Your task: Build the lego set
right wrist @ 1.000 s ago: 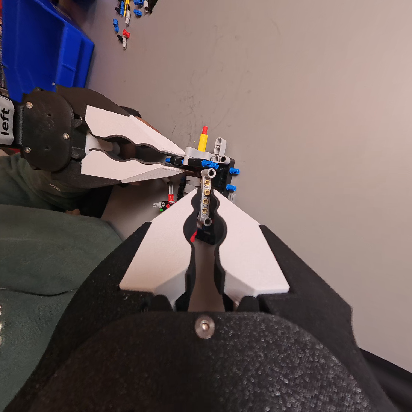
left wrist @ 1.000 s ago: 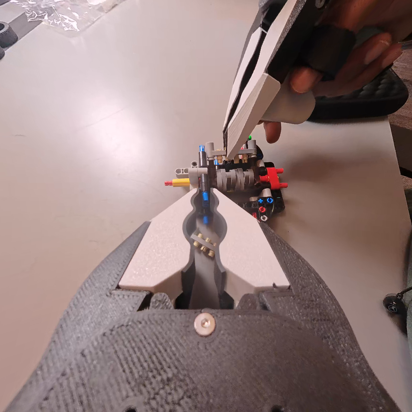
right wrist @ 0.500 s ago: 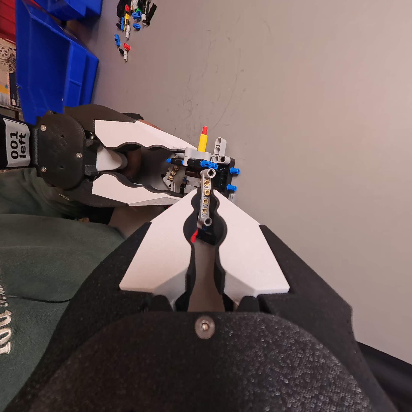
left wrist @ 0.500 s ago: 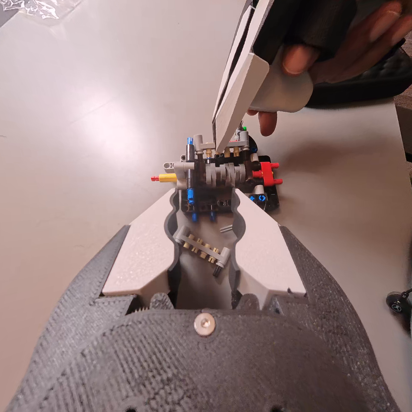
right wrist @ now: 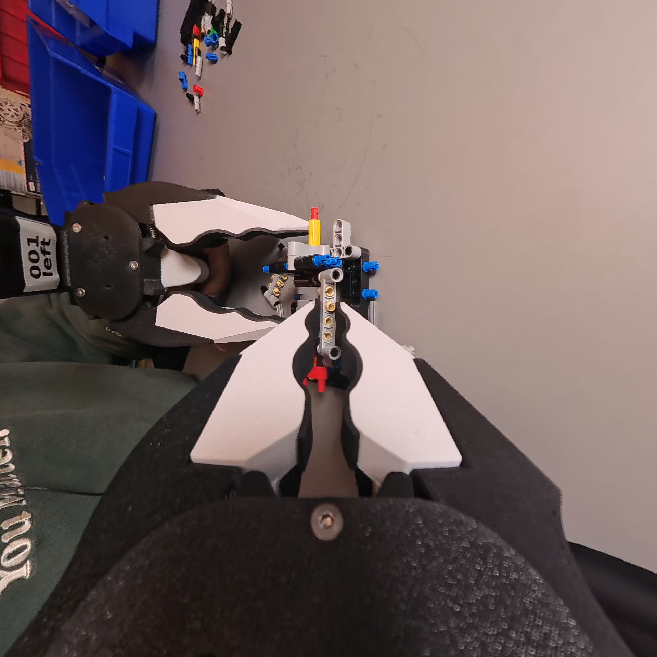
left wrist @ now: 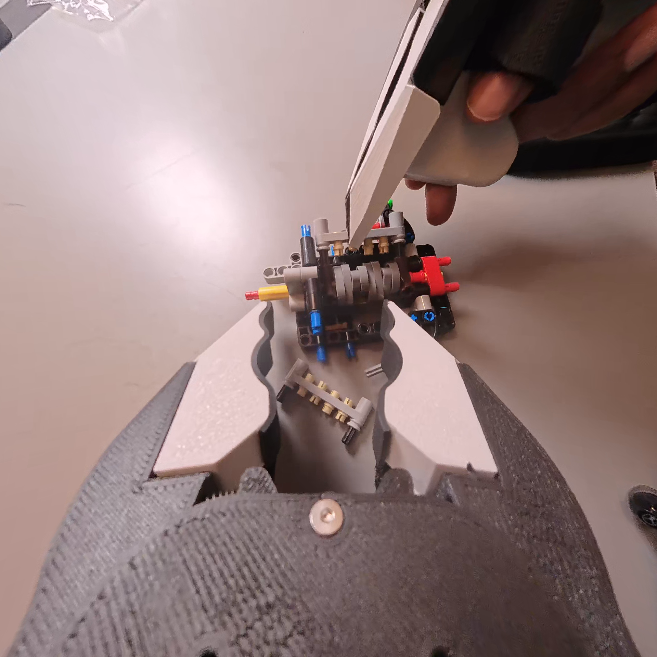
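Beam (right wrist: 329,313) pinched in my right gripper (right wrist: 327,309), seemingly atop model (left wrist: 359,288); left gripper (left wrist: 325,313) spread, loose beam (left wrist: 325,400) between fingers.

Looks like a lab or workshop bench, not a home. Plain pale grey tabletop (right wrist: 497,177) w/ faint scuffs filling most of the right wrist view. Blue plastic storage bins (right wrist: 89,117) stacked at upper left of that view, w/ a red bin edge (right wrist: 14,39) behind and a printed cardboard box (right wrist: 16,156) just beside. Small loose parts (right wrist: 206,42) sorted in a heap near the bins, top centre-left. Crumpled clear plastic bag (left wrist: 81,9) at upper left of the left wrist view.
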`<state>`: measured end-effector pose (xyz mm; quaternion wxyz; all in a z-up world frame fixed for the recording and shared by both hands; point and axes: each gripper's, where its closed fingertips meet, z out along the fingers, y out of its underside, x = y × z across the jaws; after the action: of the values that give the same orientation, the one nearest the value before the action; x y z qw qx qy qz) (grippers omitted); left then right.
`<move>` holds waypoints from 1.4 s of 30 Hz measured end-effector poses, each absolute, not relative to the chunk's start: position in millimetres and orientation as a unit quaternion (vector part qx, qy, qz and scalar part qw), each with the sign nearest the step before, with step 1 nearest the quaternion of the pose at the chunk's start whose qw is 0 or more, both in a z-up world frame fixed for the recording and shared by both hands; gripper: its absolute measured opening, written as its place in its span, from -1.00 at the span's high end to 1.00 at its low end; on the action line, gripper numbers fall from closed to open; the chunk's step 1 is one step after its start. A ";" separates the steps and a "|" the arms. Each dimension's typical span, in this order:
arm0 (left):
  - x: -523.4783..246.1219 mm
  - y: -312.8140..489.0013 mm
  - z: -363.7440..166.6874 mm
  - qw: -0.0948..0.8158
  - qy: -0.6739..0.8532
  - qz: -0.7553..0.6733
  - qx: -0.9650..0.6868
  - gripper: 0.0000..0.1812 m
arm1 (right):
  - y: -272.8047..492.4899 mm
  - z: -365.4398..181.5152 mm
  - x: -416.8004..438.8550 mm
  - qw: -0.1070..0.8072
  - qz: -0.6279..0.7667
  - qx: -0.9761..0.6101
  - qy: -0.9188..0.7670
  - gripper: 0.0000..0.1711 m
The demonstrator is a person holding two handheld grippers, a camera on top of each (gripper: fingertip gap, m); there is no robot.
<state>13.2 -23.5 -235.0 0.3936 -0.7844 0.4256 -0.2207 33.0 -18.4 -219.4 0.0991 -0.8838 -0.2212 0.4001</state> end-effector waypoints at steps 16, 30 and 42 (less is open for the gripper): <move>17.0 -28.0 -236.3 0.384 0.429 -0.234 -0.783 0.45 | -20.2 -219.8 31.9 0.106 0.350 -0.885 -0.289 0.93; 16.7 -28.0 -237.0 0.379 0.428 -0.237 -0.785 0.45 | -20.2 -220.7 30.9 0.098 0.351 -0.876 -0.315 0.93; 16.9 -28.1 -237.3 0.377 0.429 -0.242 -0.785 0.45 | -22.5 -216.0 29.3 0.052 0.459 -0.838 -0.290 0.93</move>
<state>16.9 -28.1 -237.3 0.3766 -0.7846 0.4292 -0.2417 29.3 -22.5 -216.0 0.0516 -0.8384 -0.2895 0.4589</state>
